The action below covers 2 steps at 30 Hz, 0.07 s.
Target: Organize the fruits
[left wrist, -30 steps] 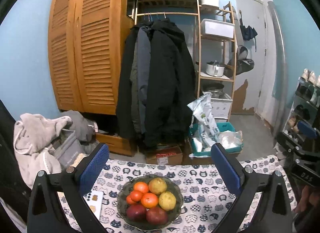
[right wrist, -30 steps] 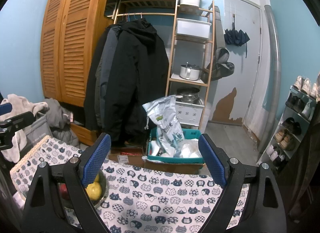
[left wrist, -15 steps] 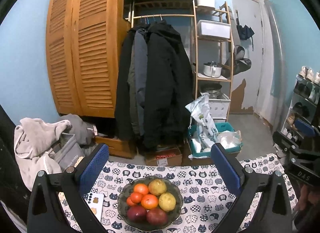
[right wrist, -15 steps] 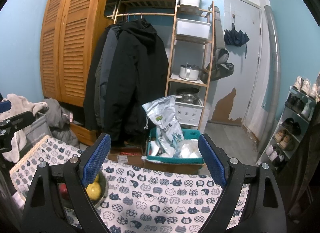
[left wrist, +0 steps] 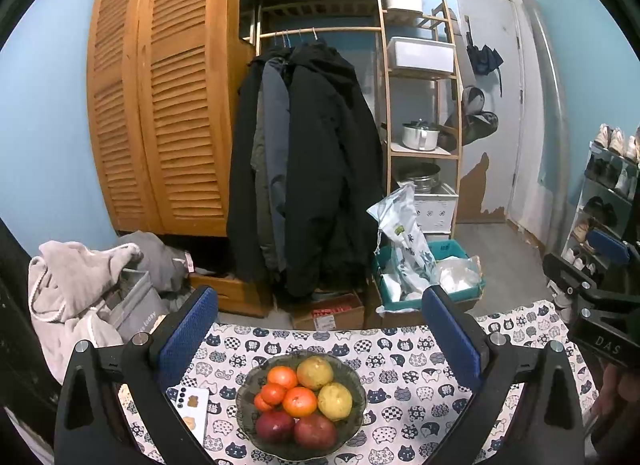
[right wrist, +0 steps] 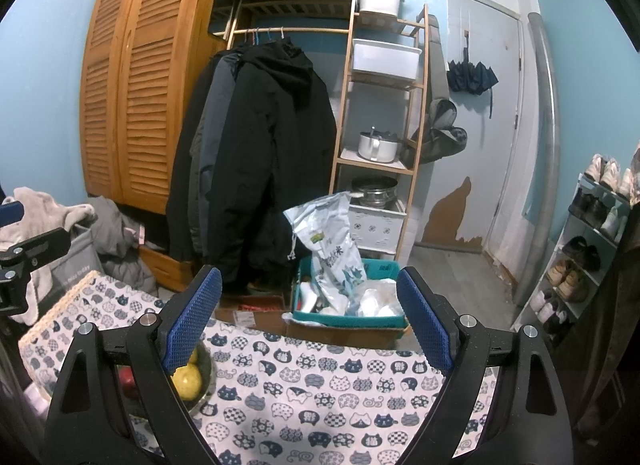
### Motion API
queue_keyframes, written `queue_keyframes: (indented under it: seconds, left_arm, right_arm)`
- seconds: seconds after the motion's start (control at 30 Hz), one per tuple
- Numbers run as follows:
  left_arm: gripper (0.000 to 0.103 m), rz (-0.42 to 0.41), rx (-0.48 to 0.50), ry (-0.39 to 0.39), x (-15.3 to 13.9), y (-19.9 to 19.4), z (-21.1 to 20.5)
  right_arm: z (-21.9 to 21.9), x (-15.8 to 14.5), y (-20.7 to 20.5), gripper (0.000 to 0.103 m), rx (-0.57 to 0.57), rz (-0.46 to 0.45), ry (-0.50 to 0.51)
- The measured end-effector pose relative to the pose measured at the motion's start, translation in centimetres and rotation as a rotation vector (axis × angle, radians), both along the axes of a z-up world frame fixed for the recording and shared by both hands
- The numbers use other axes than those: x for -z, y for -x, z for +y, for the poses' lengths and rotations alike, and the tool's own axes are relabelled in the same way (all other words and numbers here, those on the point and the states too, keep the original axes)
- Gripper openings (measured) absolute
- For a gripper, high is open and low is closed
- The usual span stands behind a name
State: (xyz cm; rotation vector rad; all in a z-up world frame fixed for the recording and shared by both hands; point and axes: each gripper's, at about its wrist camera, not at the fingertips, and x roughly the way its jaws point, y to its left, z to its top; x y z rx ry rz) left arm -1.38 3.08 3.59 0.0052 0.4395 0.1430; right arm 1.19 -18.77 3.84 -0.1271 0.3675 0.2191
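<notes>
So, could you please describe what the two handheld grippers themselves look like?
Both match: the left gripper and right gripper have matte black angular frames with triangular cut-outs, silver screw heads at the joints, and blue textured pads on the fingers. White letters "DAS" mark the right one's body in the left wrist view.

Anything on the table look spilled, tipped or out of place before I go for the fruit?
Nothing spilled. The fruit sits piled inside the bowl, which stands level on the tablecloth. The one non-fruit item is a phone lying flat left of the bowl, partly behind the left tool.
</notes>
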Motion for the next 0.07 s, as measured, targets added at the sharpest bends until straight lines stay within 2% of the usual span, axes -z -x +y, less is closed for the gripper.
queue_keyframes:
  seconds: [0.07]
  left_arm:
    - [0.103,0.002,0.001,0.001,-0.03,0.01,-0.11]
  right_arm:
    - [0.01,0.01,0.01,0.088,0.000,0.000,0.000]
